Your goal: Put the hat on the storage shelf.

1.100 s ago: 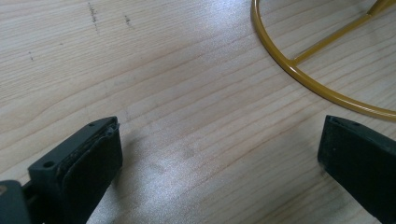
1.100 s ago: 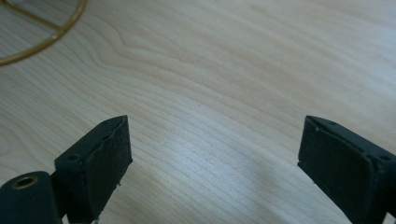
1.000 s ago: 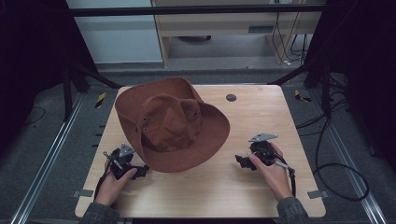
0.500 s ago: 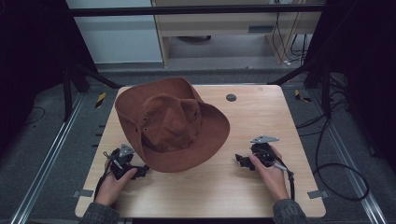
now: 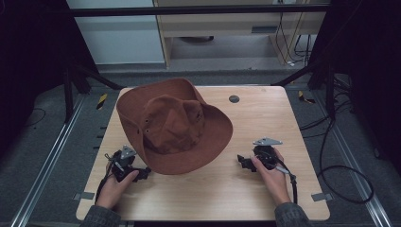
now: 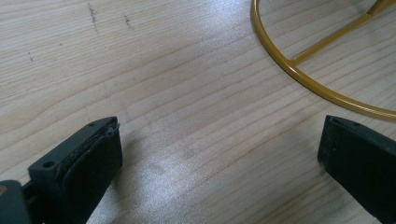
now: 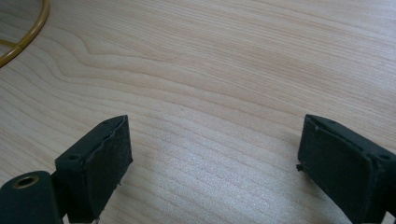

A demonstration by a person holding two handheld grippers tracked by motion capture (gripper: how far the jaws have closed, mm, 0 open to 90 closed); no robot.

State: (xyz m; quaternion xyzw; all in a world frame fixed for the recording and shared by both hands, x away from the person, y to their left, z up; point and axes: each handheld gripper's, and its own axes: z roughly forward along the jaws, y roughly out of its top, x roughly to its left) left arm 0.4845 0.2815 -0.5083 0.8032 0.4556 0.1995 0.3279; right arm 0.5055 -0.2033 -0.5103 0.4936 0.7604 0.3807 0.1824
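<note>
A brown wide-brimmed hat (image 5: pixel 172 125) rests crown-up on the left half of the wooden table (image 5: pixel 265 113). My left gripper (image 5: pixel 142 172) lies on the table at the hat's front-left brim, held by a hand and pointing right. In the left gripper view its jaws (image 6: pixel 219 135) stand wide open over bare wood, with a yellow wire ring (image 6: pixel 299 77) just ahead. My right gripper (image 5: pixel 242 163) rests to the right of the hat, pointing left toward the brim. It is open too (image 7: pixel 217 130), and the yellow wire ring (image 7: pixel 32 30) shows at the upper left of its view.
A small dark round disc (image 5: pixel 233 99) sits near the table's far edge. Bare wood stretches over the right half and the front of the table. Cables (image 5: pixel 340 170) lie on the floor at the right, and metal rails run along both sides.
</note>
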